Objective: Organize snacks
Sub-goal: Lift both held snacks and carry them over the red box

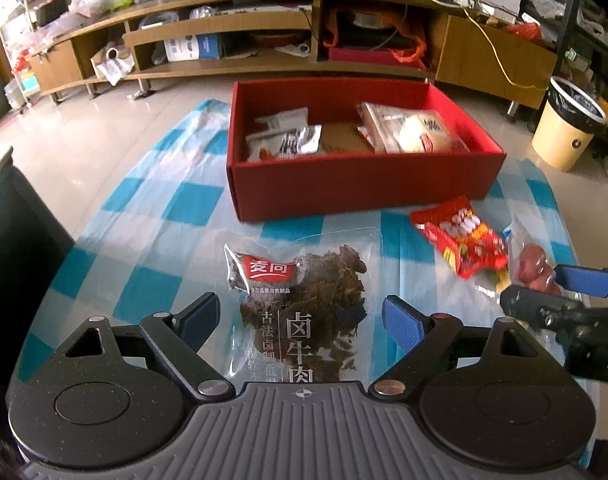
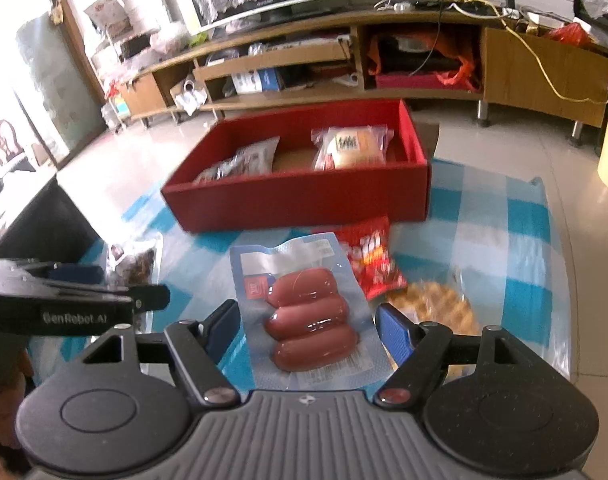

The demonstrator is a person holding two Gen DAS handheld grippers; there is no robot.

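Note:
A clear pack of dark braised beef [image 1: 304, 300] sits between the blue pads of my left gripper [image 1: 302, 320], which is shut on its side edges, a little above the checked cloth. My right gripper [image 2: 306, 330] is shut on a pack of three pink sausages [image 2: 308, 320]. From the left wrist view the right gripper [image 1: 552, 286] shows at the right edge with the sausages [image 1: 532, 268]. The right wrist view catches the left gripper [image 2: 120, 282] at the left, by the beef pack [image 2: 136, 264]. Behind stands the open red box [image 1: 360, 184] [image 2: 304, 196], holding small packets on its left and a bread pack on its right.
A red snack bag [image 1: 460, 236] [image 2: 372, 256] lies on the blue-and-white cloth [image 1: 152, 208] in front of the box. A waffle pack [image 2: 436, 308] lies under my right finger. A dark seat [image 1: 16, 248] is at the left, a yellow bin [image 1: 564, 128] at the right, a TV stand [image 1: 264, 20] behind.

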